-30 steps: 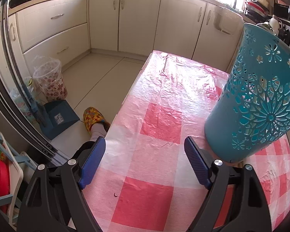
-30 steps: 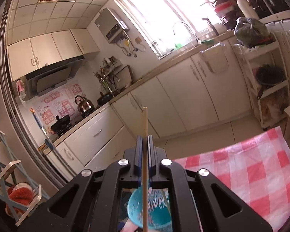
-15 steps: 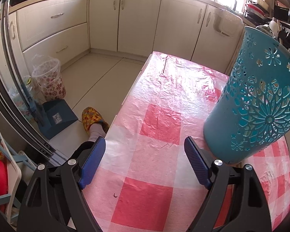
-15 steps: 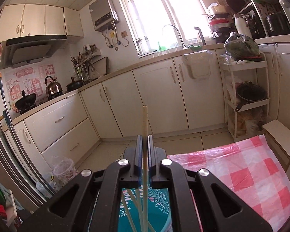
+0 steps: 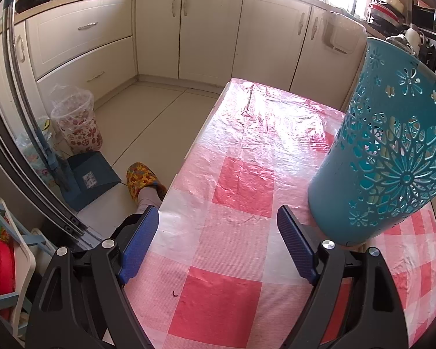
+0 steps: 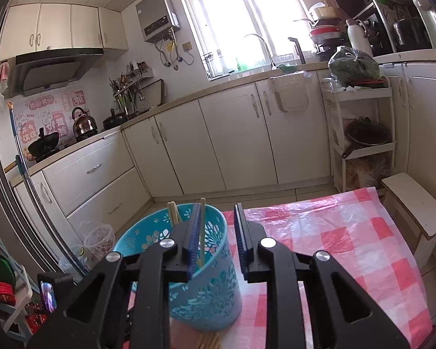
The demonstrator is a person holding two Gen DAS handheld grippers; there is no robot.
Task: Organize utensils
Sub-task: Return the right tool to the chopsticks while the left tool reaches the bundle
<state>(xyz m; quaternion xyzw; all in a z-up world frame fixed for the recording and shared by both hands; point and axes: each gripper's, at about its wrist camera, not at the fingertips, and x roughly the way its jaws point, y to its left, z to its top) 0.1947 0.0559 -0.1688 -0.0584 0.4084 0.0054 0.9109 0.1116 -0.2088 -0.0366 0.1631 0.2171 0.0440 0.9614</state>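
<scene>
Checked tablecloth (image 5: 235, 186): one teal holder (image 6: 209, 279), three chopsticks (image 6: 202, 229) inside, both tools parted

Strong daylight comes through the window (image 6: 235, 26), which is blown out to white. It makes glare on the plastic cloth of the tabletop (image 5: 264, 122) at the far end. Both pics are sharp in the centre, w/ heavy fisheye bending and black vignette at the edges.

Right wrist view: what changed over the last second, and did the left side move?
The right gripper opened and let go of its chopstick, which now stands in the holder. The left gripper stayed open beside the holder, barely shifted.
</scene>
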